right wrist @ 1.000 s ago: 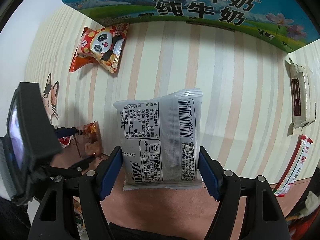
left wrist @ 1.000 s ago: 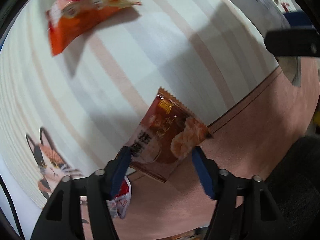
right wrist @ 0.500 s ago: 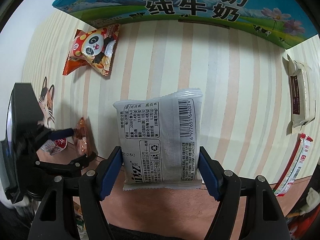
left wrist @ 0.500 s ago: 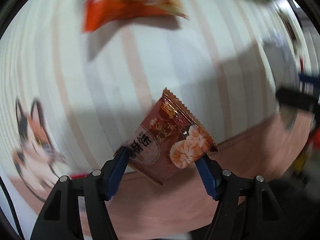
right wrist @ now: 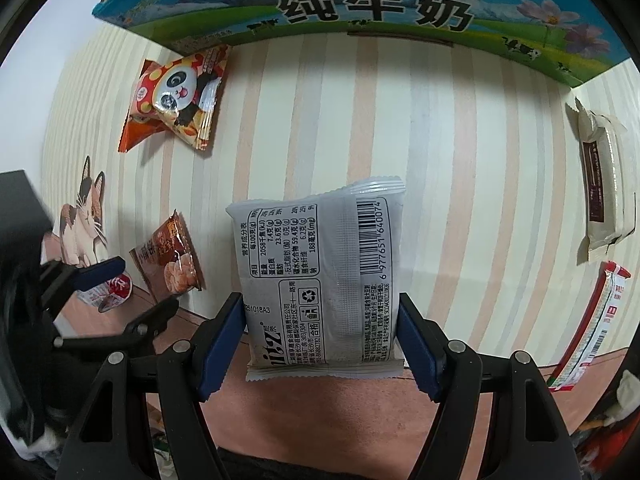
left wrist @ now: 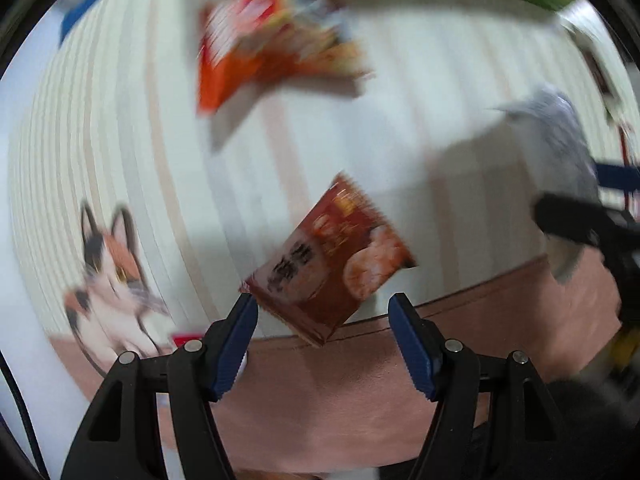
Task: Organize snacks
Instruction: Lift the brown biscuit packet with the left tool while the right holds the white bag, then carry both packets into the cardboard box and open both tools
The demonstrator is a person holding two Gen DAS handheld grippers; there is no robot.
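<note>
The right gripper [right wrist: 322, 330] grasps a grey snack packet [right wrist: 320, 276] between its jaws, held over the near edge of the striped table [right wrist: 460, 184]. Just left of it, the left gripper [left wrist: 323, 322] has its jaws clenched on a brown biscuit packet [left wrist: 332, 264], held tilted above the table edge beside the cat picture [left wrist: 108, 276]. Farther back lies a panda snack bag [right wrist: 176, 100], and beyond it stands a milk carton box [right wrist: 360, 4].
</note>
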